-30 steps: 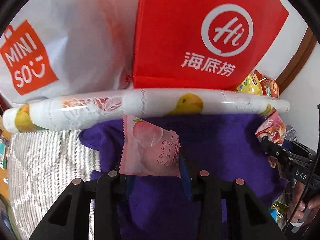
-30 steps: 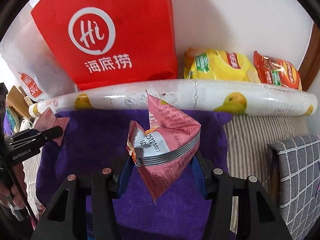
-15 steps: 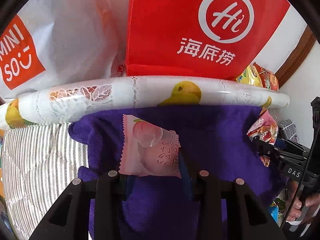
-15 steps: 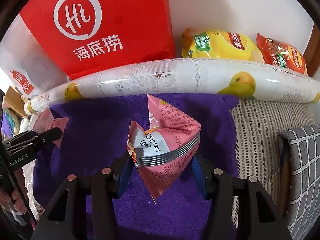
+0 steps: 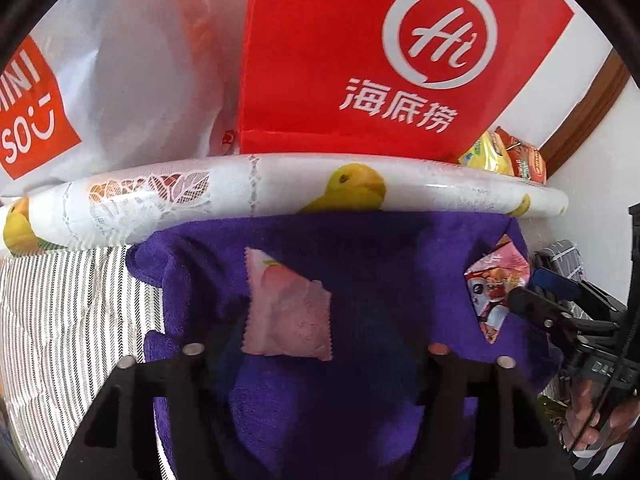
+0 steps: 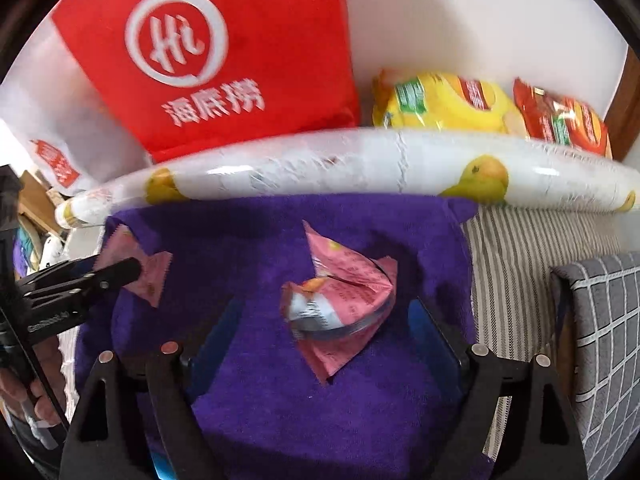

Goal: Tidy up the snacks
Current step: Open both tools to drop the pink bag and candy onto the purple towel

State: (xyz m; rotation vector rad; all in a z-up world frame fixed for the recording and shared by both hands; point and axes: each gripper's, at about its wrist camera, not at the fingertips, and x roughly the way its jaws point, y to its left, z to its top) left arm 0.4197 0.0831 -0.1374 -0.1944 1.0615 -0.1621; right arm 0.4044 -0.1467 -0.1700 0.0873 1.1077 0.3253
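While both grippers hang over the purple towel (image 5: 360,264), their jaws are opening and neither presses on anything. The left gripper (image 5: 316,356) has a flat pink sachet (image 5: 286,308) lying between its spread fingers, free of the pads, resting on the towel with its lower edge close to the finger roots. The right gripper (image 6: 324,332) stands wide around a puffed pink pouch (image 6: 344,304), a pyramid-shaped packet with crimped seams, which sits on the towel clear of both blue pads (image 6: 430,332).

Both packets look light and soft. The sachet is thin film with serrated ends; it should bend easily and could slide between smooth pads, so a pinch across its flat middle, not the flimsy edge, seems safest. The pouch appears to be air-filled and crinkly; squeezing hard would probably crush whatever is inside, so a gentle hold across its thick silver seam looks best.

Behind the towel lies a patterned roll (image 6: 360,160), with a red bag (image 6: 224,60), a yellow pack (image 6: 440,104) and a red pack (image 6: 560,120) behind it
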